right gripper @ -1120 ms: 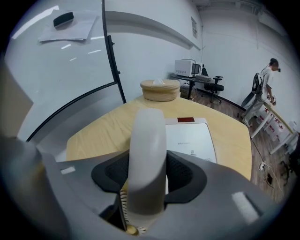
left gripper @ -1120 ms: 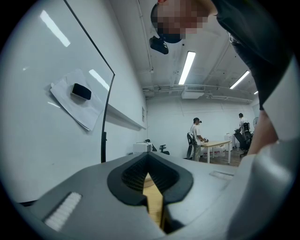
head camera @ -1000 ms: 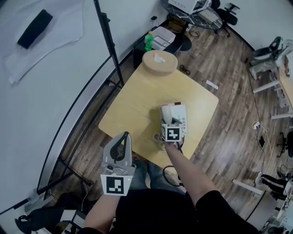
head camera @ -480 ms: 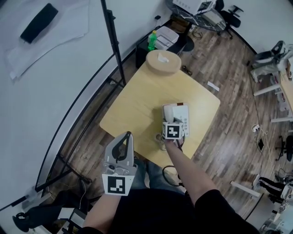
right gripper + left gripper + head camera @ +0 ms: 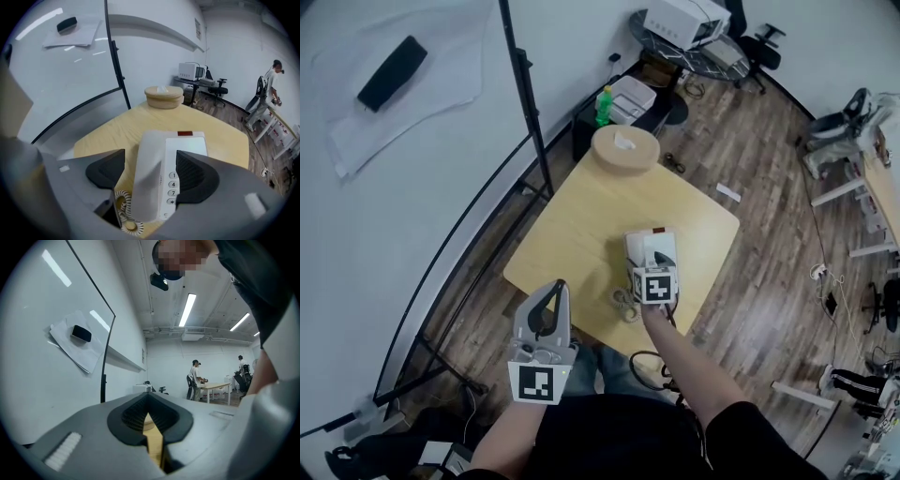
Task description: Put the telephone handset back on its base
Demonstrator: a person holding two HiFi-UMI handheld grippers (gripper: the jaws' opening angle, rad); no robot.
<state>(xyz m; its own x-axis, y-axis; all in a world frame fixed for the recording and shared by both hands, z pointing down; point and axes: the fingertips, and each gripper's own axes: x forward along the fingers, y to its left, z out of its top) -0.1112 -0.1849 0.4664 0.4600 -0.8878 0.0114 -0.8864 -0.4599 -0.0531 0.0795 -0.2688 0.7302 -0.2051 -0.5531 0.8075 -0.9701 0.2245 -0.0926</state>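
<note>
Now the white handset [image 5: 150,159] lies on its telephone base [image 5: 193,149], close to the bench's [image 5: 581,216] near edge, with the coiled cord [image 5: 123,206] beside it. The right gripper's [image 5: 150,174] 2 fingers [image 5: 193,171] flank the handset, spreading, without touching it. The left gripper [image 5: 559,287], its fingers pressed together, hangs by the bench's near-left edge.

You have a handset [image 5: 147,178] and base [image 5: 192,150] of smooth white plastic with a faint gloss, and the coiled cord [image 5: 123,202] is plastic too. Your desk [image 5: 117,126] is pale matt wood, the floor [image 5: 769,253] darker wood planks.
</note>
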